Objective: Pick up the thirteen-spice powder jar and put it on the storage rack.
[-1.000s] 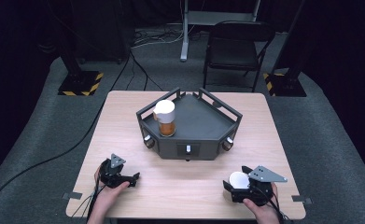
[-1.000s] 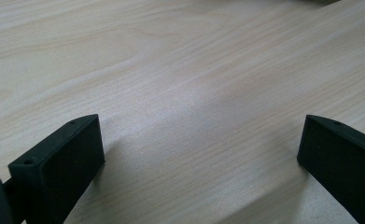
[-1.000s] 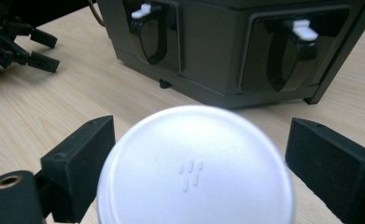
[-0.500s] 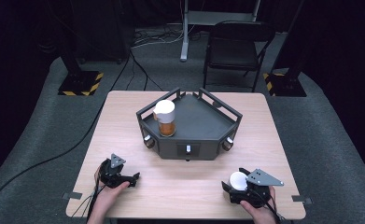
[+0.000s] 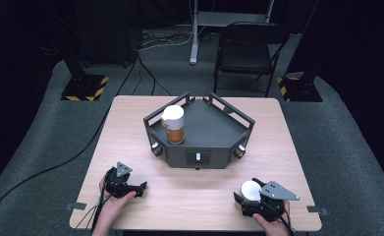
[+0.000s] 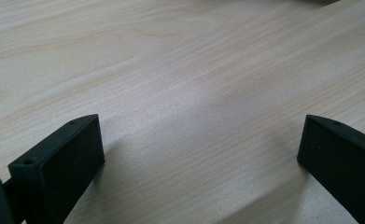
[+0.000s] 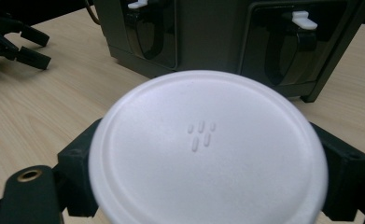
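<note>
The right gripper (image 5: pixel 248 196) had just been closing, its jaws squeezing a white lid (image 7: pixel 208 149) low over the table's near edge. The jar (image 5: pixel 174 125) (already capped) waited in the tray (image 5: pixel 219 140). The left gripper (image 5: pixel 139 188) rested open.

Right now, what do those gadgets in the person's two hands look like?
Each is a black hand-held gripper with two blocky matte jaws bearing small screw holes. The left hand-held gripper carries a small grey three-cornered plate on top and trails dark cables off the table edge. The right hand-held gripper has a larger grey plate.
</note>
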{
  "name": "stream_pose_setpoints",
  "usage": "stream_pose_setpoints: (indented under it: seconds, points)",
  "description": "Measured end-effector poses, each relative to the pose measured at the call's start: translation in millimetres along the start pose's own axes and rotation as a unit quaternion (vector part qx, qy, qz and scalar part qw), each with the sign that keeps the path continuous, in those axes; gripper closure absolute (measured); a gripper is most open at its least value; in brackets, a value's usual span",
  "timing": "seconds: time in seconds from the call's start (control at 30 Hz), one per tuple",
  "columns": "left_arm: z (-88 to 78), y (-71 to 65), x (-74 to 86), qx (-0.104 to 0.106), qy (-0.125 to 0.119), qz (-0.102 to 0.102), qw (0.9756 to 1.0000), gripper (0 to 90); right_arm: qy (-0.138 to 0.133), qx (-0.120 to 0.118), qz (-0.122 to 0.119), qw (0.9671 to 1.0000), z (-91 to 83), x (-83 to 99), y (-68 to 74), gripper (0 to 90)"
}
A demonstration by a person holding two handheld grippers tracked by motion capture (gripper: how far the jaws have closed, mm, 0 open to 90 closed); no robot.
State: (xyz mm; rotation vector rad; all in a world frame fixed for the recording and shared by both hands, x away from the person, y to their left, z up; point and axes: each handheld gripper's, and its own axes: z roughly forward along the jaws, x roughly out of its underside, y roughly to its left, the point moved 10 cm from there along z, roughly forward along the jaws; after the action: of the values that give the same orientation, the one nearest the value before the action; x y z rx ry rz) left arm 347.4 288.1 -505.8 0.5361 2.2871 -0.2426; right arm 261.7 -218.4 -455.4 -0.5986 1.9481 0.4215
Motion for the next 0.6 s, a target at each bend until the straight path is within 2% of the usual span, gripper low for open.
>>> stream_pose_setpoints:
  seconds: [0.23,0.33,0.4,0.6]
  points:
    - [0.0,0.0,0.0,0.0,0.0,0.0,1.0,0.2,-0.002,0.002,-0.002,1.0,3.9,7.5,-2.6,20.9]
    - [0.0,0.0,0.0,0.0,0.0,0.0,1.0,0.2,-0.008,-0.008,-0.005,0.9999,4.0,8.8,-2.7,29.2]
    - [0.0,0.1,0.0,0.0,0.0,0.0,1.0,0.2,-0.009,-0.003,-0.012,0.9999,4.0,8.1,-0.8,29.3]
    - [0.0,0.1,-0.1,0.0,0.0,0.0,1.0,0.2,-0.008,-0.003,-0.009,0.9999,5.1,6.6,-1.6,29.6]
